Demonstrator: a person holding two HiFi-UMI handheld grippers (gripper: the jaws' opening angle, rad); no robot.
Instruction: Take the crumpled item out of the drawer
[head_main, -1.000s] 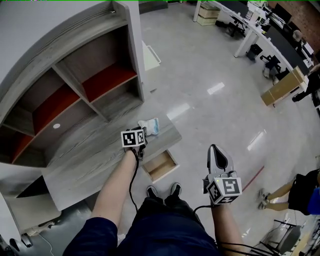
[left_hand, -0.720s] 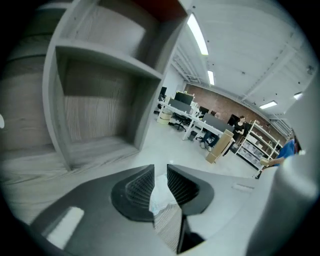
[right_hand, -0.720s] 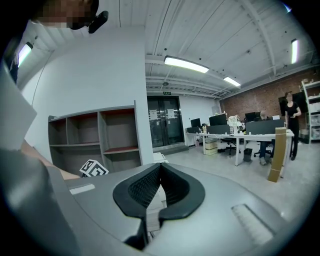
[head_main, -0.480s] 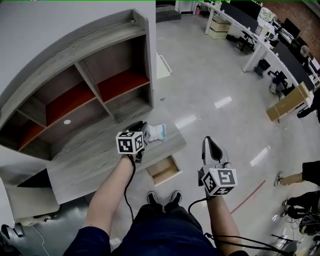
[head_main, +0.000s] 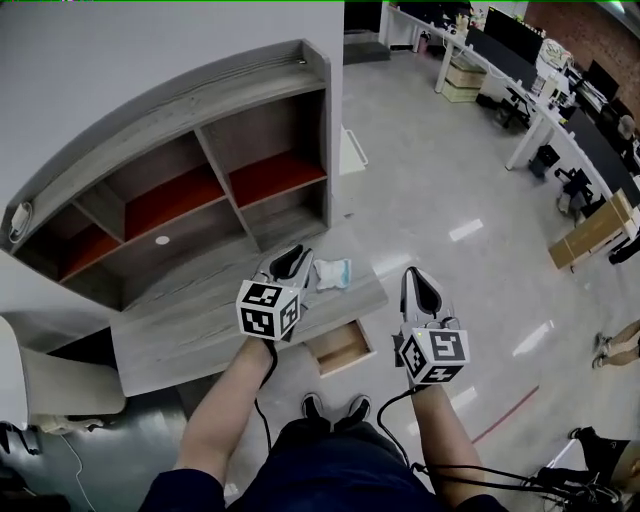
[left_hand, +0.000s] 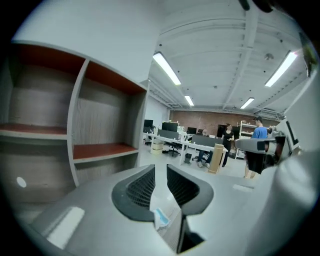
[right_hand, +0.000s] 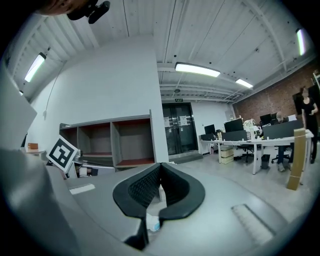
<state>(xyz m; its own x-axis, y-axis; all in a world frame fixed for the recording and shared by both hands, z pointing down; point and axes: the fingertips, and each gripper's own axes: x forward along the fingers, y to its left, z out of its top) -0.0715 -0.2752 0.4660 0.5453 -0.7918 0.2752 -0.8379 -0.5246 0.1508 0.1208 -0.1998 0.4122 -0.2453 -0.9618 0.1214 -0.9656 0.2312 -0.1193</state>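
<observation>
Closest in, dark trousers and a pair of dark shoes planted on a glossy grey floor, with both forearms reaching forward. At the end of the right forearm, the right gripper, just off the right end of the desk in the head view. Seen along its own length, right gripper pressed together at the tips, pinching nothing. At the end of the left forearm, the left gripper, over the grey wood-grain desk top. In its own view, left gripper spread by a narrow slit, nothing between the ribbed pads.

Below the desk's front edge, between the two marker cubes in the head view, the drawer, pulled out, pale wood inside. Out of it and lying on the desk top, the crumpled item: white with pale blue, just beside the left gripper's tips on their right, apart from both grippers. Glimpsed low in both gripper views too, beneath the jaws.

Behind the desk top, a grey shelf unit against a white wall, compartments floored in red, a small white disc on one shelf.

Farther off, white office desks with dark monitors, a cardboard box on the floor, a brick wall at the back. Far down the room in the left gripper view, a person in a blue top, under long ceiling strip lights.
</observation>
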